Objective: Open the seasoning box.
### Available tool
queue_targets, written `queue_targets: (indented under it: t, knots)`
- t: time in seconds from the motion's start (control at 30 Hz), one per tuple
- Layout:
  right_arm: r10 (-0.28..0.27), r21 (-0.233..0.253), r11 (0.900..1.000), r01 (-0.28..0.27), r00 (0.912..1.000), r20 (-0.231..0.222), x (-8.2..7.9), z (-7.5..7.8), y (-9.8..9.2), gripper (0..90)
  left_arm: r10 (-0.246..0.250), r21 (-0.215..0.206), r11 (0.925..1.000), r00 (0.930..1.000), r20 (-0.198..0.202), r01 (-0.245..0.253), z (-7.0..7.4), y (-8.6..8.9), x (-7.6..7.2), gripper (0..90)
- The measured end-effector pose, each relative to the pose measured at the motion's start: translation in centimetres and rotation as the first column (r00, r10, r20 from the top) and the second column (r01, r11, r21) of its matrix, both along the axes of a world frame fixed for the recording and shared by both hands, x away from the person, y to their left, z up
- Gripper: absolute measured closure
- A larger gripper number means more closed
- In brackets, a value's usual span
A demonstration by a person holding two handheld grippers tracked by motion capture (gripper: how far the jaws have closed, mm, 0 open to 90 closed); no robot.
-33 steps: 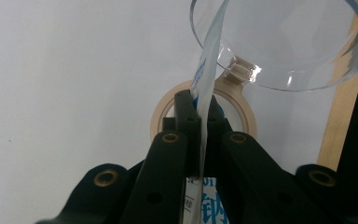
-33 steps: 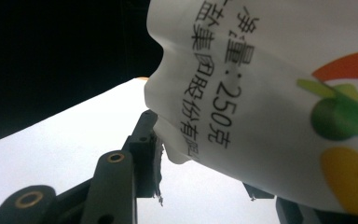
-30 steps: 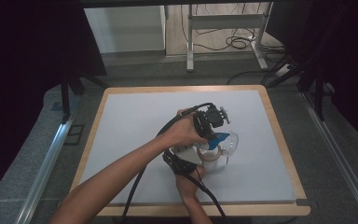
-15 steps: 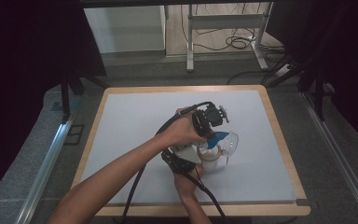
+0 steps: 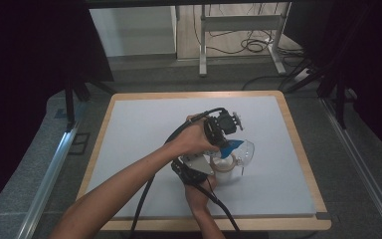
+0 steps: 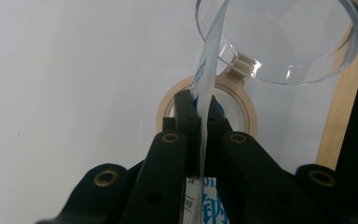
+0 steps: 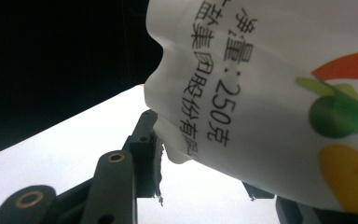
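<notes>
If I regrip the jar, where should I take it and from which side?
Judging by its pose, take the jar round its outer wall below the rim, from the near side. The hinged clear lid stands open on the far side, and the pouch hangs over the mouth.

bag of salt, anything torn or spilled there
The bag has a ragged torn corner beside the right gripper, whose fingers pinch it. No spill shows on the table.
</notes>
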State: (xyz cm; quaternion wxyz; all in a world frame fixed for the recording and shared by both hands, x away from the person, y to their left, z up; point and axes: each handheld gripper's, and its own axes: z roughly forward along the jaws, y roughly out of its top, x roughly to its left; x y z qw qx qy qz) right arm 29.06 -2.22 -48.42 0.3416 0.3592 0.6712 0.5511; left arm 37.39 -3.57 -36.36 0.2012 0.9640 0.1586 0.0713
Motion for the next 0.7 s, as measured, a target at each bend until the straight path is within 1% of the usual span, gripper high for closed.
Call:
queue_targets:
  t: [0.23, 0.7]
  knots:
    - [-0.002, -0.005, 1.000, 0.002, 1.0000, 0.000, -0.01, -0.01, 0.02, 55.7, -0.001, -0.001, 1.0000, 1.0000, -0.001, 0.001, 0.02, 0.05, -0.03, 90.0]
    - [-0.004, 0.005, 1.000, 0.004, 1.0000, 0.002, -0.03, 0.03, 0.05, 55.6, 0.001, 0.002, 1.0000, 1.0000, 0.001, -0.001, 0.08, -0.04, -0.05, 90.0]
